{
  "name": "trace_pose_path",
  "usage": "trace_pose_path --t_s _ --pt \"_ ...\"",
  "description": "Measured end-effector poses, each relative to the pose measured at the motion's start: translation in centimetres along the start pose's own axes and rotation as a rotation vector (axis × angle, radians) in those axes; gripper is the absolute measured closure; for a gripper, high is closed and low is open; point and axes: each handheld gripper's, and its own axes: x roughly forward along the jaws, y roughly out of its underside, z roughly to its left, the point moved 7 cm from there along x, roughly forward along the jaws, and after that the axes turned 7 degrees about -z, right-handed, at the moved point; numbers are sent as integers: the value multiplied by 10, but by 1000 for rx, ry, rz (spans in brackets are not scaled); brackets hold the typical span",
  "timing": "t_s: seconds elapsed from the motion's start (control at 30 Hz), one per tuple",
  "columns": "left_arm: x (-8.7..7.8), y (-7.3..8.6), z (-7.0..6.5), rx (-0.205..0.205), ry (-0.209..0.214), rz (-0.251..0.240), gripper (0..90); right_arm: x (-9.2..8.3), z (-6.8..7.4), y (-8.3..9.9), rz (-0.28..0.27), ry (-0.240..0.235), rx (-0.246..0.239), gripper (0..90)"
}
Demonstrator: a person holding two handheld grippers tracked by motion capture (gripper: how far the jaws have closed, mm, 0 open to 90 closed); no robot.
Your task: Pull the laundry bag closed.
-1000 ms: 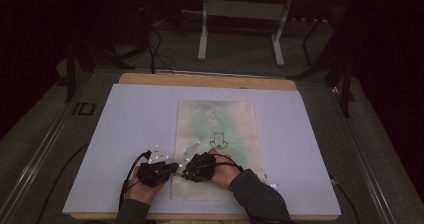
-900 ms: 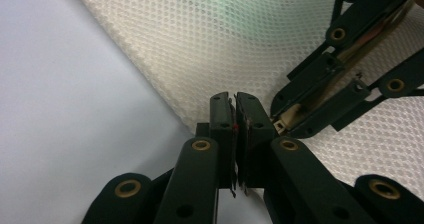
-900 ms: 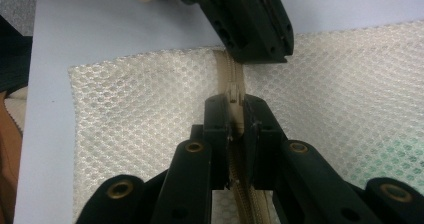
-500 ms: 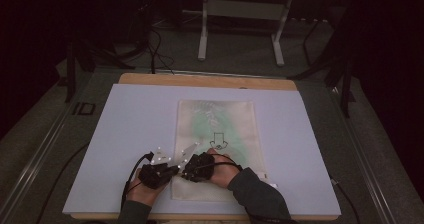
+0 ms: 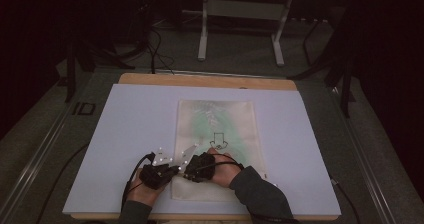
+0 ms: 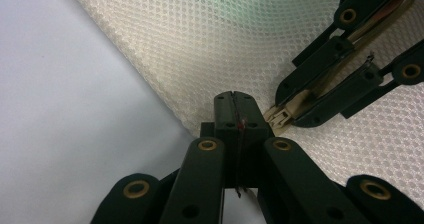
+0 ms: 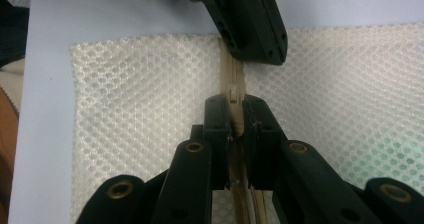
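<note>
mesh bag [image 5: 216,149] zipper [image 7: 233,76] is being held | left gripper [image 6: 234,115] is being kept clamped on bag's near-left edge | right gripper [image 7: 233,115] is being kept closed on zipper pull [image 7: 233,95] | unzipping is not yet being seen

A flat white mesh zipper bag [image 5: 216,144] lay on the pale sheet covering the wooden table [image 5: 125,114], slightly right of centre. Both grippers sat at the bag's near left corner: the left gripper [image 5: 172,167] at its edge, the right gripper [image 5: 186,174] just beside, on the beige zipper strip [image 7: 232,79].
</note>
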Motion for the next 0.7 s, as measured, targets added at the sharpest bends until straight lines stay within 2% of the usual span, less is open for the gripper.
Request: trace_pose_path --t_s 0.23,0.7 --pt "0 0 0 -5 1 -2 895 -5 0 5 16 -2 2 825" --pt "0 0 0 -7 -1 -1 894 -10 1 11 60 5 -28 824"
